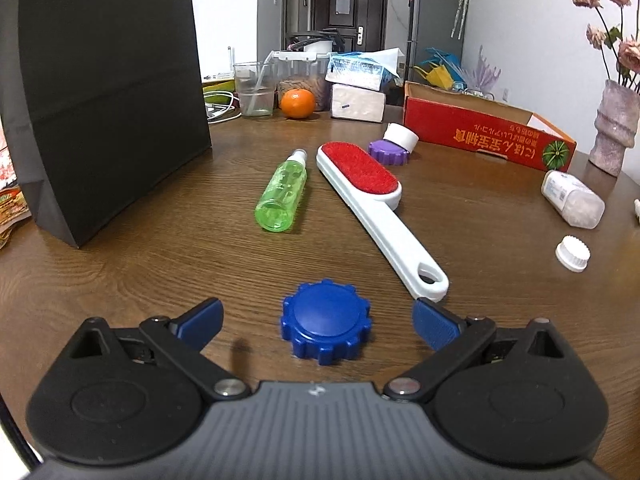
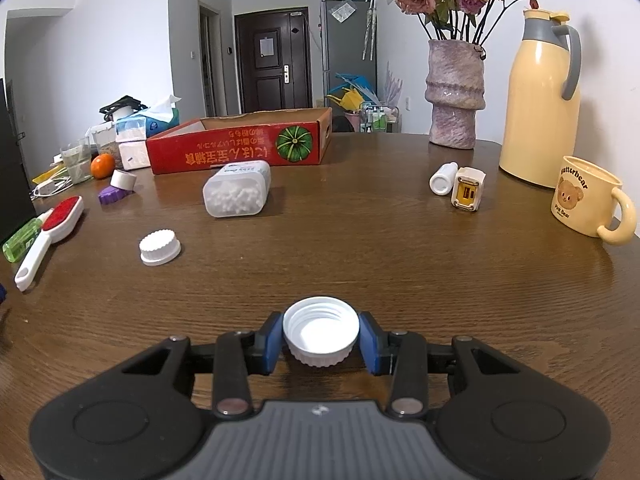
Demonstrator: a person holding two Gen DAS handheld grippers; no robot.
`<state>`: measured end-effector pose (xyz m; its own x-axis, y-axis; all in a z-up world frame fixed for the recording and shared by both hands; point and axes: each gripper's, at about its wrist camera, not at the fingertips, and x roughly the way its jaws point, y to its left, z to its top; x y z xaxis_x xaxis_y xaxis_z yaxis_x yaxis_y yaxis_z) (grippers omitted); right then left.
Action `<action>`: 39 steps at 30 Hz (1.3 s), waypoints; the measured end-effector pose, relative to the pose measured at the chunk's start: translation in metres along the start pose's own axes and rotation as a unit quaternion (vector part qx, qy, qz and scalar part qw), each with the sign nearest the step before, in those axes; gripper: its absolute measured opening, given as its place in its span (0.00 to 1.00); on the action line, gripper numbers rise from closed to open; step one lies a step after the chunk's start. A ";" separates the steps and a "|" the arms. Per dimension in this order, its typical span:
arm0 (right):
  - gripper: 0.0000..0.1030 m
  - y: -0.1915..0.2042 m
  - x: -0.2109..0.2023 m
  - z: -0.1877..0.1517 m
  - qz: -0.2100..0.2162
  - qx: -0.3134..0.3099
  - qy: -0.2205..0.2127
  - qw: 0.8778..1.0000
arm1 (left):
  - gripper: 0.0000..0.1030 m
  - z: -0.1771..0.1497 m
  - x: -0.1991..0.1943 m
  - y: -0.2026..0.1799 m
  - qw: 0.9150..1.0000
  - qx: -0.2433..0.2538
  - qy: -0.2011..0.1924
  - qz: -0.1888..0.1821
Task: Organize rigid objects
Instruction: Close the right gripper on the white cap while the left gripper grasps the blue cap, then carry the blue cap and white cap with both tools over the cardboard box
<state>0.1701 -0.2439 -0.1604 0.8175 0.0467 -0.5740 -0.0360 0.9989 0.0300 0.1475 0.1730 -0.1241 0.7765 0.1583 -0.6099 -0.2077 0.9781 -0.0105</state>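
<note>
Working left to right in your left wrist view, a black paper bag (image 1: 108,92) stands at ten o'clock on the wooden table (image 1: 120,248), then a green spray bottle (image 1: 282,194) lies at twelve o'clock beside a white lint brush (image 1: 374,208) with a red pad, its handle running down toward five o'clock. Your left gripper (image 1: 320,322) stands wide, its blue pads on either side of a blue scalloped cap (image 1: 325,322) without touching it. A purple cap (image 1: 389,152) with a white cap leaning on it sits past the brush at one o'clock, before the red cardboard box (image 1: 480,132). In your right wrist view, a white ribbed cap (image 2: 160,247) sits at ten o'clock, a clear jar of white pellets (image 2: 237,194) lies on its side at eleven o'clock, and your right gripper (image 2: 321,340) is clamped narrowly on an upturned white screw cap (image 2: 321,334) at six o'clock. A cream mug (image 2: 592,200) stands at two o'clock.
</note>
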 end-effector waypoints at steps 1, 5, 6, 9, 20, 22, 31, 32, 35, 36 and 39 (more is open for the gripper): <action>0.38 0.001 -0.001 0.000 0.000 0.000 -0.001 1.000 | 0.96 0.000 0.001 0.001 1.000 0.002 0.001 0.000; 0.38 0.003 -0.003 0.002 -0.001 -0.001 -0.003 1.000 | 0.88 -0.001 0.006 0.003 1.000 0.009 0.007 -0.005; 0.38 0.004 -0.003 0.002 -0.001 -0.002 -0.004 1.000 | 0.85 -0.001 0.007 0.004 1.000 0.011 0.009 -0.006; 0.38 0.007 -0.004 0.003 0.000 -0.004 -0.006 1.000 | 0.82 -0.001 0.011 0.004 1.000 0.014 0.012 -0.006; 0.38 0.012 -0.008 0.004 0.003 -0.010 -0.010 1.000 | 0.52 0.001 0.019 -0.001 1.000 0.019 0.013 -0.008; 0.38 0.012 -0.008 0.004 0.003 -0.011 -0.010 1.000 | 0.52 0.002 0.020 0.000 1.000 0.017 0.013 -0.009; 0.38 0.012 -0.011 0.005 0.009 -0.011 -0.014 1.000 | 0.52 0.006 0.011 -0.002 1.000 0.012 0.001 -0.013; 0.38 0.012 -0.011 0.006 0.010 -0.011 -0.015 1.000 | 0.52 0.007 0.008 -0.002 1.000 0.009 -0.003 -0.013; 0.38 0.013 -0.011 0.008 0.014 -0.012 -0.018 1.000 | 0.52 0.013 0.000 -0.004 1.000 0.006 -0.016 -0.015; 0.38 0.013 -0.011 0.009 0.016 -0.013 -0.019 1.000 | 0.52 0.015 -0.003 -0.006 1.000 0.006 -0.020 -0.016; 0.38 0.015 -0.012 0.014 0.023 -0.017 -0.025 0.999 | 0.52 0.021 -0.011 -0.014 0.999 0.006 -0.034 -0.023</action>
<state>0.1679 -0.2299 -0.1417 0.8418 0.0932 -0.5317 -0.0927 0.9953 0.0277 0.1540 0.1606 -0.1002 0.8242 0.1217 -0.5530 -0.1643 0.9860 -0.0278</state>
